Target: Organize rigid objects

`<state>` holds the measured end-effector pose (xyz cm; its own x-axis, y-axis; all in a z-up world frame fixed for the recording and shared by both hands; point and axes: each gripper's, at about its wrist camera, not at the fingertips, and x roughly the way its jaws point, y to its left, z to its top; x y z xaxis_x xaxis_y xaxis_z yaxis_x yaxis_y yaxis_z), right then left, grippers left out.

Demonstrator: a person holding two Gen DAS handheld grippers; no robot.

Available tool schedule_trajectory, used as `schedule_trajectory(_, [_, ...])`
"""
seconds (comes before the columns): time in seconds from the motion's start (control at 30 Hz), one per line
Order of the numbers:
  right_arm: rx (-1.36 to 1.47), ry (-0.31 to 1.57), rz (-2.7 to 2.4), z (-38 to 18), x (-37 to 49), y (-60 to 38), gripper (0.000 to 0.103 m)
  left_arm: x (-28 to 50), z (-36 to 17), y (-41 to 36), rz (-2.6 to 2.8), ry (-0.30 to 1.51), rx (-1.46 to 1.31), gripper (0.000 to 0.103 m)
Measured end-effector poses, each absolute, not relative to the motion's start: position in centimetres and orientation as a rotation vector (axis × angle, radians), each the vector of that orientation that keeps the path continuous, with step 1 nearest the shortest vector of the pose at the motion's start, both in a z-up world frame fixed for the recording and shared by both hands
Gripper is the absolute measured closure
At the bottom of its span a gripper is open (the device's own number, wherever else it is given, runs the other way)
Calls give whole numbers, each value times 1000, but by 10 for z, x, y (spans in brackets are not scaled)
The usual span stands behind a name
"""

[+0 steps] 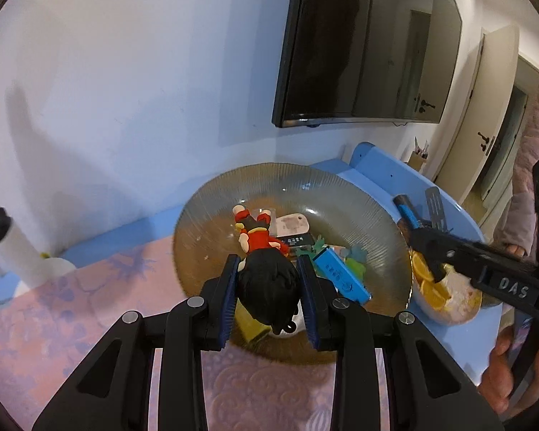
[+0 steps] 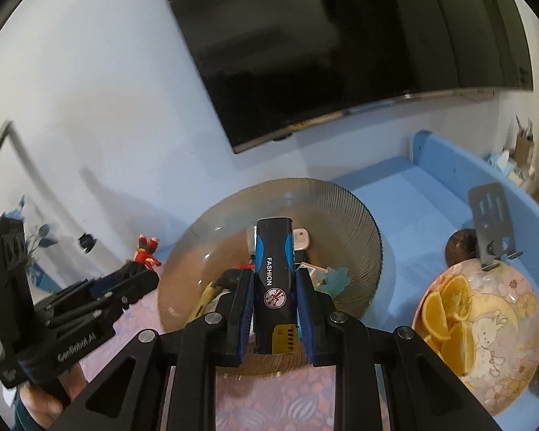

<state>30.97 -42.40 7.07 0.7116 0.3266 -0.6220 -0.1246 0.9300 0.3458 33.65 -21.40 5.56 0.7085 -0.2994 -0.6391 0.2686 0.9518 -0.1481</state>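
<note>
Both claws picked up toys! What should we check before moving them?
1. Left claw pinching the doll by its head: ok.
2. Right claw gripping the black and blue lighter: ok.
3. Both toys lifted above the glass bowl: ok.
4. Claws apart from each other: ok.
5. Orange bowl out of the way: ok.
6. Where the toys go next: cannot tell.

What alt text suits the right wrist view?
The right gripper clamps a black-and-blue lighter above a ribbed glass bowl of small items; a floral plate of orange slices sits right.
</note>
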Motion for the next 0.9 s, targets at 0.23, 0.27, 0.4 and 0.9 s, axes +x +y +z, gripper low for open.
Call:
schedule_trajectory(0.23, [374, 793, 291, 52, 333, -428, 66, 330, 64, -205, -294, 666, -72, 28])
schedule_trajectory(0.27, [369, 794, 287, 51, 330, -428, 64, 325, 65, -202, -294, 668, -71, 28])
schedule_trajectory(0.4, [388, 788, 283, 50, 314, -426, 54, 302, 68, -180, -286, 681, -170, 28])
schedule_trajectory(0.9, [101, 777, 473, 46, 196, -271, 40, 154, 48, -103, 87, 645, -85, 19])
